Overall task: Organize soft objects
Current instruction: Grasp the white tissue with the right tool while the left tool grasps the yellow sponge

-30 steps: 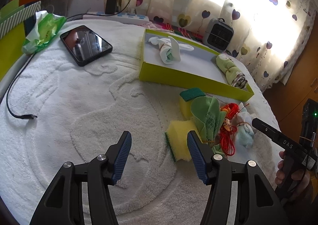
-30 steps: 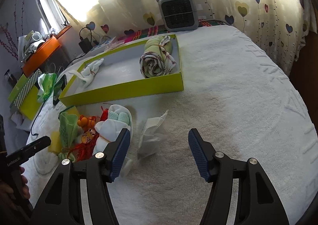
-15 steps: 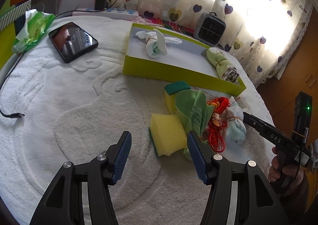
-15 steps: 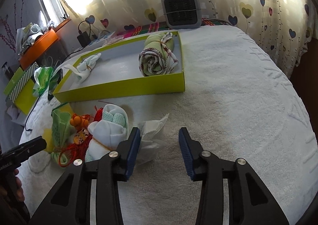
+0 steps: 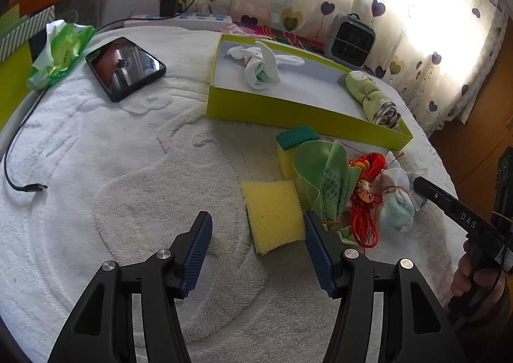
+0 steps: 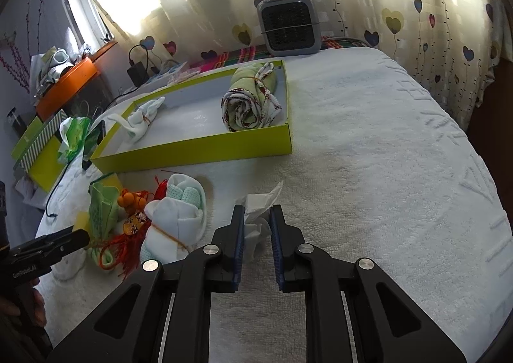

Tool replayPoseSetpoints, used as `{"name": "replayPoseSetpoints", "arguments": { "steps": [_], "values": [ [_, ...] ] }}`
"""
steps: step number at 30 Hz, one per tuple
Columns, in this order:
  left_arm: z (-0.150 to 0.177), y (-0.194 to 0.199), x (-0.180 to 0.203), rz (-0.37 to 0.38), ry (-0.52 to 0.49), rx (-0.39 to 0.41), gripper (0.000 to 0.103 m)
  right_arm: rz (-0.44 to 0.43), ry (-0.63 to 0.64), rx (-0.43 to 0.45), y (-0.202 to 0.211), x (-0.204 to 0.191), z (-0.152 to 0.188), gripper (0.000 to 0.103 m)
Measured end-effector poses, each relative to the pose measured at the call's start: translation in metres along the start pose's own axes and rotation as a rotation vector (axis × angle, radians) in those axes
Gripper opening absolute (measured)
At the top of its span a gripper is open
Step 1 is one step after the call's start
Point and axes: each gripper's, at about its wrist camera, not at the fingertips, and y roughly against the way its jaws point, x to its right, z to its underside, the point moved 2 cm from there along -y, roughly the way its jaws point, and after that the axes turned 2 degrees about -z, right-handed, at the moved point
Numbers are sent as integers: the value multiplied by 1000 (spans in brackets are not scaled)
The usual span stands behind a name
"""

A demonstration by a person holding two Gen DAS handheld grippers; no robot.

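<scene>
your right gripper [image 6: 256,218] is clamped on a crumpled white tissue [image 6: 256,218] on the white towel [image 6: 384,154], on the near side of the yellow-green box [image 6: 198,146]; the tissue's loose corner sticks up between the blue pads [image 6: 239,228]. your left gripper [image 5: 256,234] hangs over the towel with its jaws wide apart and nothing pressed between them; a yellow sponge [image 5: 272,215] lies just ahead, its edge beside the right-hand pad, also on the near side of the box.

between the sponge and the box sits a small cluster of soft things: a second sponge with a green scrub top [image 5: 293,145], a green cloth bundle [image 5: 323,177], a red tasselled charm [image 5: 364,199] and a tied white-and-mint cloth bundle [image 5: 396,199], all touching or nearly so. your right hand [image 5: 474,273] shows at the frame's edge, beside this cluster.

inside the box, a knotted white cloth [image 5: 259,64] lies toward its left end and a rolled green towel [image 5: 372,97] at its right end.

left of the box lie a black phone [image 5: 125,66], a green tissue pack [image 5: 61,52] and a black cable [image 5: 19,170]. behind the box stand a small grey heater [image 5: 351,40] and heart-print curtains [image 5: 433,26].
</scene>
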Motion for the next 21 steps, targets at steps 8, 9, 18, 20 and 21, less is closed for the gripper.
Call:
{"name": "replayPoseSetpoints", "arguments": {
  "steps": [8, 9, 18, 20, 21],
  "values": [
    [0, -5, 3, -6, -21, 1, 53, -5, -14, 2, 1, 2, 1, 16],
    [0, -5, 4, 1, -23, 1, 51, -5, -17, 0, 1, 2, 1, 16],
    [1, -5, 9, 21, -37, 1, 32, -5, -23, -3, 1, 3, 1, 16],
    [2, -4, 11, 17, -44, 4, 31, -6, -22, -3, 1, 3, 1, 16],
    [2, -4, 11, 18, -42, 7, 31, -5, -23, -4, 1, 3, 1, 16]
  ]
}}
